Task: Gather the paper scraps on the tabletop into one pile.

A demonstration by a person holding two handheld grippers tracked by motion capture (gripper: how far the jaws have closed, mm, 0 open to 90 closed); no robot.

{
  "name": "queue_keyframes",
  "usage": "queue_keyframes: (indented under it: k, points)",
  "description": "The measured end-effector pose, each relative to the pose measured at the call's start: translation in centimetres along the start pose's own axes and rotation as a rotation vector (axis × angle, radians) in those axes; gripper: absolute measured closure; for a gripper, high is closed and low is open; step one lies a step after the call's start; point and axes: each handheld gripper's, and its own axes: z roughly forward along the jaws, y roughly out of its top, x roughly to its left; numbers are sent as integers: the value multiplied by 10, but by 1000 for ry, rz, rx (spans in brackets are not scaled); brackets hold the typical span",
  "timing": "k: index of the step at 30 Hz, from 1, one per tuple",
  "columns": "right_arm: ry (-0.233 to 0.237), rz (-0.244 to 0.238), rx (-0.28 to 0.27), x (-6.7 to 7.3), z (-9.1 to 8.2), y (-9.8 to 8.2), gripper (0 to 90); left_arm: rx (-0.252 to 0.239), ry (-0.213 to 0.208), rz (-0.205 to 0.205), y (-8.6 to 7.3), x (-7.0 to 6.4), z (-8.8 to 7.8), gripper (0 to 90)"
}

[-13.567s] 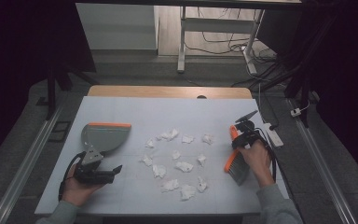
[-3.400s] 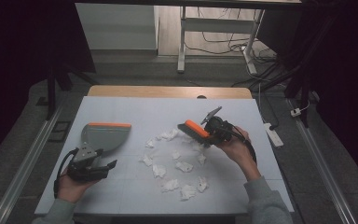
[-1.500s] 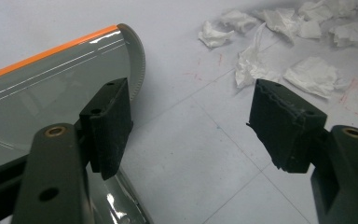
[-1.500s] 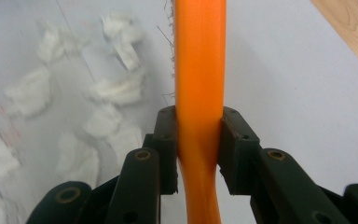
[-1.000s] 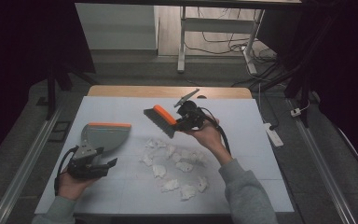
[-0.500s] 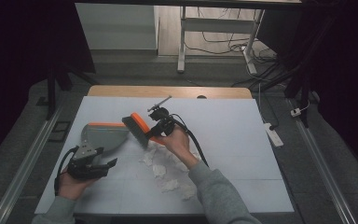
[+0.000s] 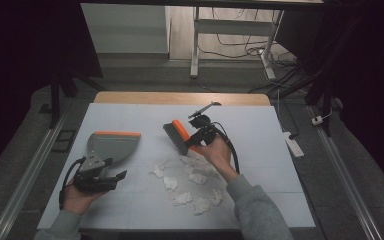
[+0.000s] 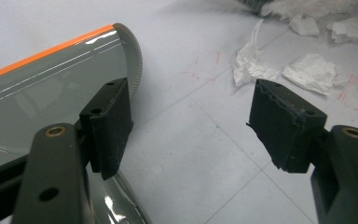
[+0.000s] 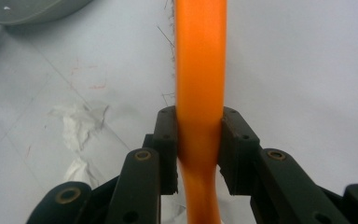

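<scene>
Brush over the paper scraps
The right gripper (image 7: 196,143) clamped the orange-handled brush (image 7: 177,135); its bristles ran out of frame. The left gripper (image 7: 100,176), jaws apart, straddled the dustpan's (image 7: 111,146) handle at nine o'clock of the crumpled paper scraps (image 7: 190,186).

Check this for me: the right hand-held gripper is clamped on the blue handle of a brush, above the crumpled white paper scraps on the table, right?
Not quite: the handle is orange, not blue. The right gripper view shows the right hand-held gripper clamped on the orange plastic handle of the brush, and the high view shows it above the crumpled white paper scraps on the table.
</scene>
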Motion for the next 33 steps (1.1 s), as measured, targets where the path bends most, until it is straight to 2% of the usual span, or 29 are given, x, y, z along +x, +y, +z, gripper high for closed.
queue_keyframes:
  k: [1,5,8,11,15,19,21,25,27,33]
  points:
    - [9,3,-21,1,-5,-1,705,0,0,0,0,0,0,303]
    - [57,-53,-95,18,-25,0,706,0,4,-6,0,2,0,303]
    - [62,-128,-113,39,-33,0,705,-1,8,-12,-1,4,0,303]
    - [89,-163,-123,56,-36,1,705,-3,12,-16,-2,5,-1,303]
    - [126,-213,-80,78,-26,-2,705,-5,16,-18,-2,5,-2,304]
    - [177,-224,-12,94,-1,-9,705,-5,21,-23,-3,6,-2,305]
    - [195,-216,3,99,12,-13,705,-3,22,-23,-3,6,-2,305]
    - [214,-204,38,104,33,-15,705,-1,22,-16,-2,5,-1,305]
    - [181,-213,46,103,37,-15,705,-2,21,-19,-3,5,-2,305]
    - [136,-140,53,72,27,-21,705,1,18,-12,-2,4,-1,305]
